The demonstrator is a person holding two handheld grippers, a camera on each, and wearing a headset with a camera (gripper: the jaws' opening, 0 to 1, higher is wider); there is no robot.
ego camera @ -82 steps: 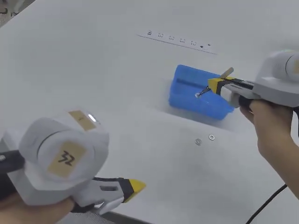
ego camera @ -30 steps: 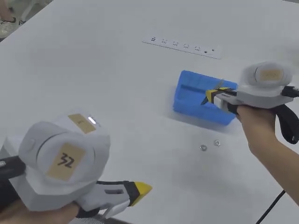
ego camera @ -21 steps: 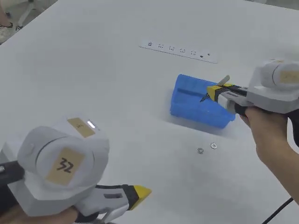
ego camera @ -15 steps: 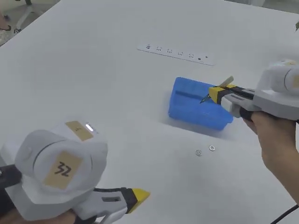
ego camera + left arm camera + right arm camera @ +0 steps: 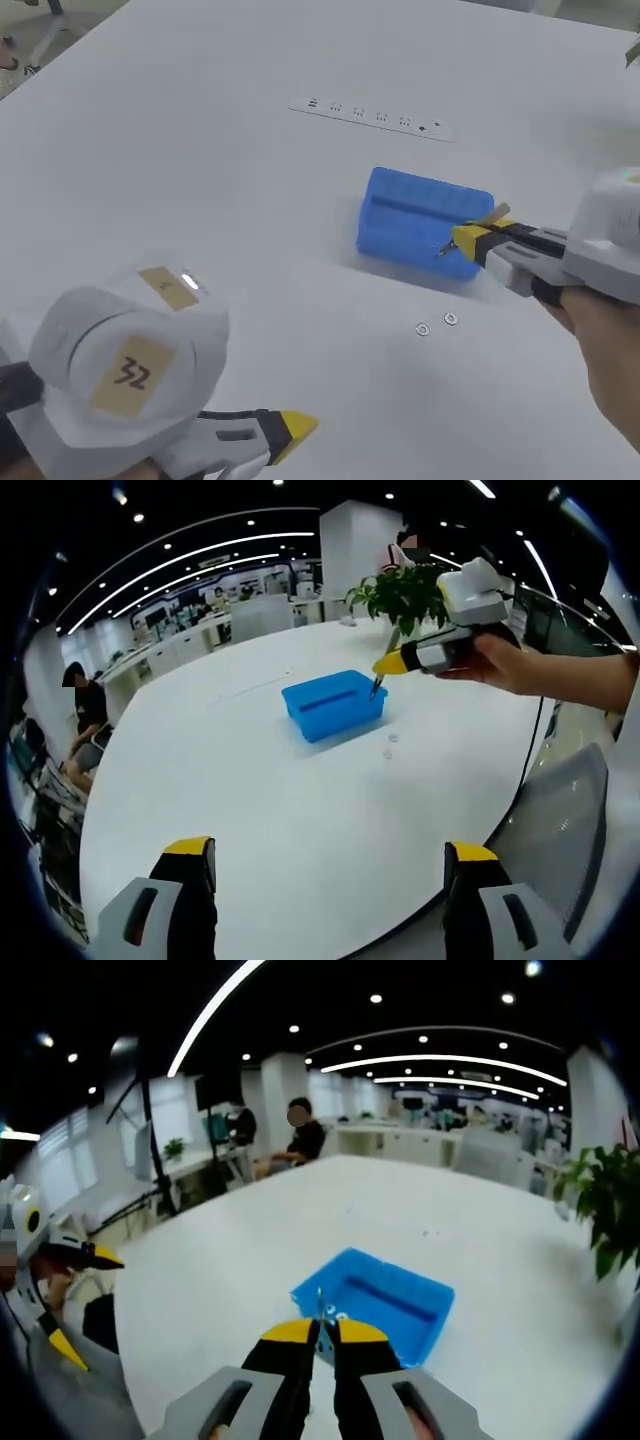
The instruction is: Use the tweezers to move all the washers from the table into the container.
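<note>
Okay, I'm holding right gripper (image 5: 470, 243) jaws pinched on tweezers (image 5: 446, 248) by container (image 5: 412, 214) lower-right edge, probably targeting washers (image 5: 422, 329) below; left gripper (image 5: 295, 428) idling agape, empty.

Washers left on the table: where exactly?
In the head view, two washers lie side by side on the table, just nearer than the blue container.
</note>
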